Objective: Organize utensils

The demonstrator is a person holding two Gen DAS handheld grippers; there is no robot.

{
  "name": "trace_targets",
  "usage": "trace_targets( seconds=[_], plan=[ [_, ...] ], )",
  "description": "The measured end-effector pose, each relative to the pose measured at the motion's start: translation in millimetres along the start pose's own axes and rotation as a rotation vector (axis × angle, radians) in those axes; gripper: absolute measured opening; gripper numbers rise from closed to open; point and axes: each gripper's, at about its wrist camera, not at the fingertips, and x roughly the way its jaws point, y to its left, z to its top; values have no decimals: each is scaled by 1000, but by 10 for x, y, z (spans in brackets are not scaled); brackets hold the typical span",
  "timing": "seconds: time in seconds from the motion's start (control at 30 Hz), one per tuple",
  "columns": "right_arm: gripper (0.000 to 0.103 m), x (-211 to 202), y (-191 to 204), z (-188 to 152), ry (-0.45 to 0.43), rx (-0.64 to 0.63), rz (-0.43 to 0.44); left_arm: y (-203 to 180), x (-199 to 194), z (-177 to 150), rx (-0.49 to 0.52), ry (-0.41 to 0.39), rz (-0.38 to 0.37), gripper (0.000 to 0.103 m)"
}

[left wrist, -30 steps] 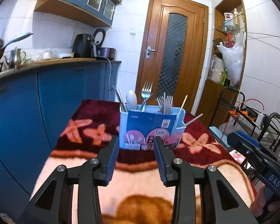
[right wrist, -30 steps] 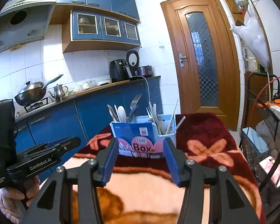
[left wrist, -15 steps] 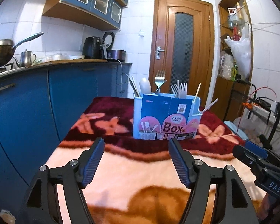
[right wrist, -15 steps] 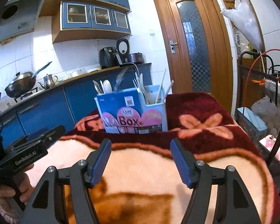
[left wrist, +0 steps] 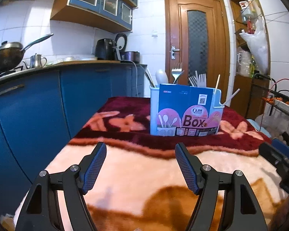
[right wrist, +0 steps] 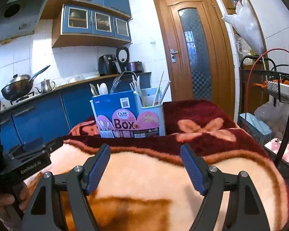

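Blue utensil box (left wrist: 185,111) stands upright on the blanket, holding forks (left wrist: 197,79), spoon (left wrist: 161,76), chopsticks (right wrist: 160,91).

Plush fleecy blanket (left wrist: 144,173), glossy printed-card box (left wrist: 185,111) (pale plastic walls), shiny metal fork (left wrist: 176,74), ribbed blue pads (right wrist: 98,165)

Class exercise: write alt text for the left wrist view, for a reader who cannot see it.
An open black two-finger left gripper with blue pads hovers empty over a pink-and-maroon floral blanket. Beyond it stands a light blue plastic utensil holder labelled "Box", holding forks, a spoon and chopsticks, in a blue-cabinet kitchen.
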Motion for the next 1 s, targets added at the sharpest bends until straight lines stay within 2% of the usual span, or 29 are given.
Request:
trace_targets(
  seconds=[1.0],
  plan=[
    [80,-20,72,-35,-23,-34,-8,-3,-7,-53,-3,-13,37,75]
  ],
)
